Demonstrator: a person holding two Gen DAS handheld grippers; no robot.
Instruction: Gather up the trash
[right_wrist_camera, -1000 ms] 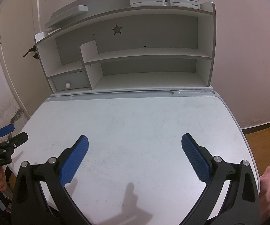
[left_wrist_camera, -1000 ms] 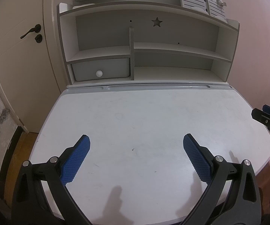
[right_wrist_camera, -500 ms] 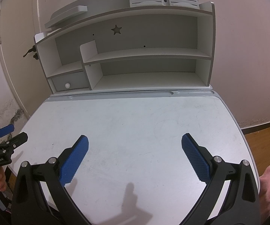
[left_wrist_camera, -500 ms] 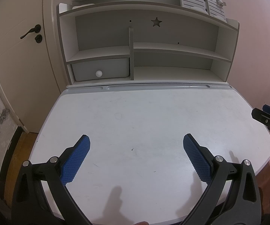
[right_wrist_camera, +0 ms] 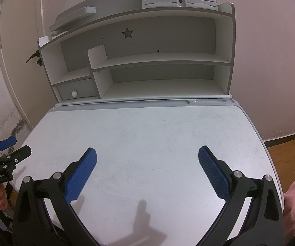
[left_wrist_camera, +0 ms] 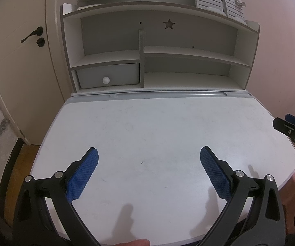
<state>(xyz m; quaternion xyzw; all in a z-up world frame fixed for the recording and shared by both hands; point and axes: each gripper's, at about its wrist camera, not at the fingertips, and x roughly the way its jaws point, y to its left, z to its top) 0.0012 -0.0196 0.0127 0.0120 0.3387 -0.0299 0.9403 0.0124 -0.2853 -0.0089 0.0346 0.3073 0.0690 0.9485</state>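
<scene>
no trash visible on the white scuffed surface (left_wrist_camera: 168,135); collection appears finished or not begun.
left tongs (left_wrist_camera: 149,165) and right tongs (right_wrist_camera: 147,164) both spread apart, holding nothing, above it.

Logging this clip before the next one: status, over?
Left gripper open, holding nothing. Right gripper open, holding nothing. No trash in view on desk top or shelf unit. Nothing in the way.

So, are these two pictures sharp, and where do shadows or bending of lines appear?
Left wrist view: sharp; fisheye bows the shelf unit; left tool casts soft shadows on the desk. Right wrist view: equally sharp; dark corners; right tool shadows fall near the front edge.
</scene>
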